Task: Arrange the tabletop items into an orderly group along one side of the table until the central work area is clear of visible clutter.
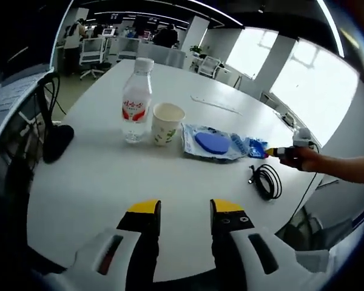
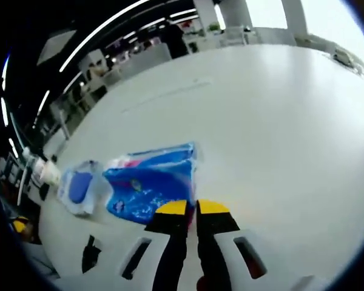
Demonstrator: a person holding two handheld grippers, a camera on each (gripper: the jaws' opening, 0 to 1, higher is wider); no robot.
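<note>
On the white table point(image 1: 109, 176) a clear water bottle point(image 1: 136, 100) with a red label, a paper cup point(image 1: 167, 123), a clear packet with a blue round pad point(image 1: 211, 143) and a blue printed pack point(image 1: 250, 146) stand in a row. My left gripper point(image 1: 185, 209) hovers open over the near edge, nothing between its jaws. In the left gripper view, a hand holds my right gripper point(image 1: 278, 151) at the pack's right end. In the right gripper view, the right gripper point(image 2: 193, 209) is shut on the corner of the blue pack point(image 2: 148, 182), beside the pad packet point(image 2: 79, 185) and the cup point(image 2: 48, 173).
A coiled black cable point(image 1: 267, 180) lies near the table's right edge, in front of the pack, and shows again point(image 2: 90, 251) in the right gripper view. A black object point(image 1: 57, 140) with cords sits at the left edge. Office chairs and people are far behind.
</note>
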